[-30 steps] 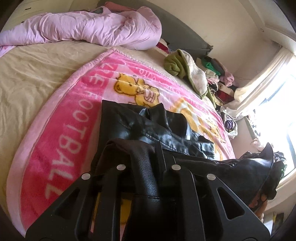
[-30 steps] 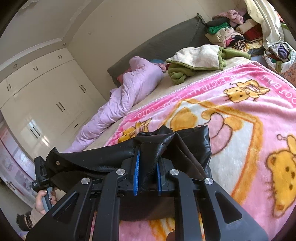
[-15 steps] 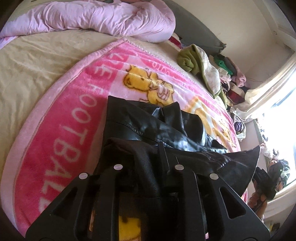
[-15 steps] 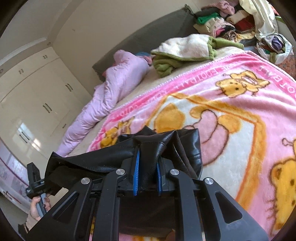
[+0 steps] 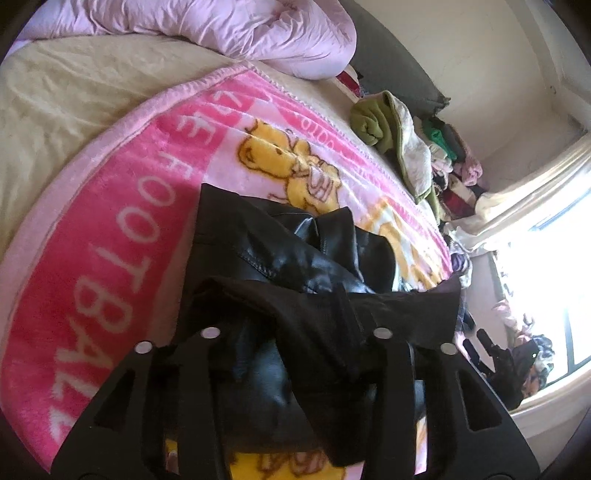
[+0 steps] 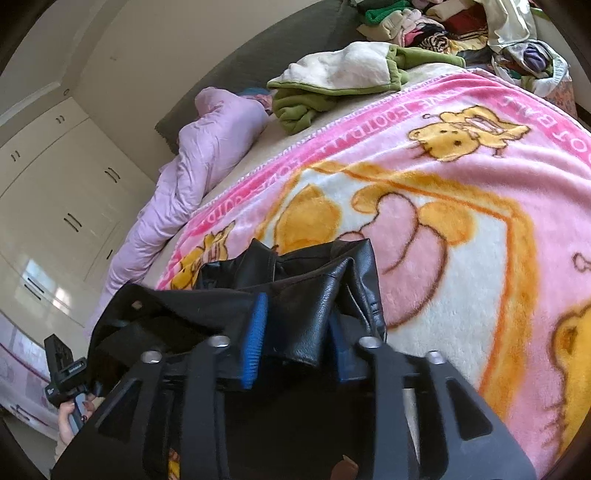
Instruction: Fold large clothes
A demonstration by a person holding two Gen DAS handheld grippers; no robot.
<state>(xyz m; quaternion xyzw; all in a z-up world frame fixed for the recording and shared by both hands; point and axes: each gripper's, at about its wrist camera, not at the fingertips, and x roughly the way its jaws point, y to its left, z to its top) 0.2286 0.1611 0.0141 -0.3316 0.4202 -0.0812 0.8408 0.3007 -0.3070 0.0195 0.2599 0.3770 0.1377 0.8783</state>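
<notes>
A black leather jacket (image 5: 273, 254) lies bunched on the pink cartoon blanket (image 5: 122, 236). My left gripper (image 5: 295, 354) stands wide open, and a fold of the jacket's edge drapes loosely between its fingers. In the right wrist view the jacket (image 6: 310, 295) lies the same way. My right gripper (image 6: 295, 343) is open too, its blue pads (image 6: 255, 339) apart, with a leather fold resting between them. The jacket's near edge spans from one gripper to the other.
A lilac duvet (image 5: 207, 29) lies bunched at the head of the bed. A green and cream fleece (image 6: 343, 77) sits at the blanket's far edge, with a pile of clothes (image 5: 450, 162) beyond it. White wardrobes (image 6: 48, 192) stand to the left, a bright window (image 5: 543, 288) to the right.
Both grippers have opened: they were shut on the jacket's edge before, and now their fingers stand apart. The jacket edge has sunk lower toward the blanket and both cameras have moved closer to the bed.
</notes>
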